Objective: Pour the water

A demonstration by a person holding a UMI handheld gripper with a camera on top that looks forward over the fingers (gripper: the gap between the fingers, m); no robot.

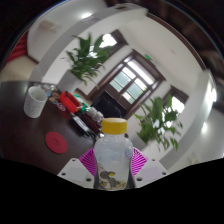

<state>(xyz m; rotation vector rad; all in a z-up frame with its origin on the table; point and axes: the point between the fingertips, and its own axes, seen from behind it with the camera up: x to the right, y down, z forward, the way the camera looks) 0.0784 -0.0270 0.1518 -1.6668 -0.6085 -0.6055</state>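
A clear plastic bottle (113, 160) with a yellow cap (116, 127) stands upright between my gripper's (114, 166) two fingers. Both magenta pads (89, 160) press against its sides, so the gripper is shut on it. The bottle holds clear liquid and has a dark patterned label near its base. A pale translucent cup (37, 99) stands on the dark table (30, 130), far off to the left beyond the fingers. The whole view is tilted.
On the table near the cup are a red object (68, 100), a round red coaster (56, 144) and a few small items (88, 117). Beyond are large leafy plants (88, 55), another plant (160, 120) and windows (127, 80).
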